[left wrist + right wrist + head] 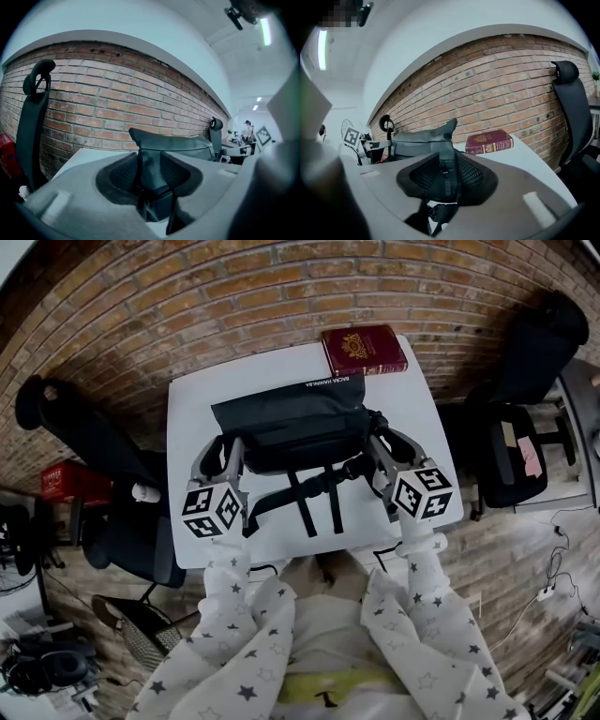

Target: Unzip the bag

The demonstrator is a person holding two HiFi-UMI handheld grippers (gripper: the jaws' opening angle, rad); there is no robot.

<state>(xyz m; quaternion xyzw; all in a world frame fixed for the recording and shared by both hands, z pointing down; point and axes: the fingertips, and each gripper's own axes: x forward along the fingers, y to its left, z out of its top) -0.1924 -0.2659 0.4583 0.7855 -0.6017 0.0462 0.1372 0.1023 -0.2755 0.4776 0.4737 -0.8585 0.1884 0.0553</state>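
A dark grey bag (pixel 291 427) lies across the white table (pixel 192 409), its black straps (pixel 314 495) trailing toward me. My left gripper (pixel 218 450) is at the bag's left end. In the left gripper view the bag's (pixel 180 144) end fabric fills the gap of that gripper (pixel 149 174), and both pads press on it. My right gripper (pixel 390 445) is at the bag's right end. In the right gripper view the bag's (pixel 417 139) end stands between the pads of this gripper (pixel 446 177), which do not clamp it. The zipper is hidden.
A dark red book (pixel 364 350) (pixel 490 142) lies at the table's far right corner, just behind the bag. Black office chairs stand at the left (pixel 84 437) and right (pixel 525 427) of the table. A brick wall (pixel 281 277) runs behind.
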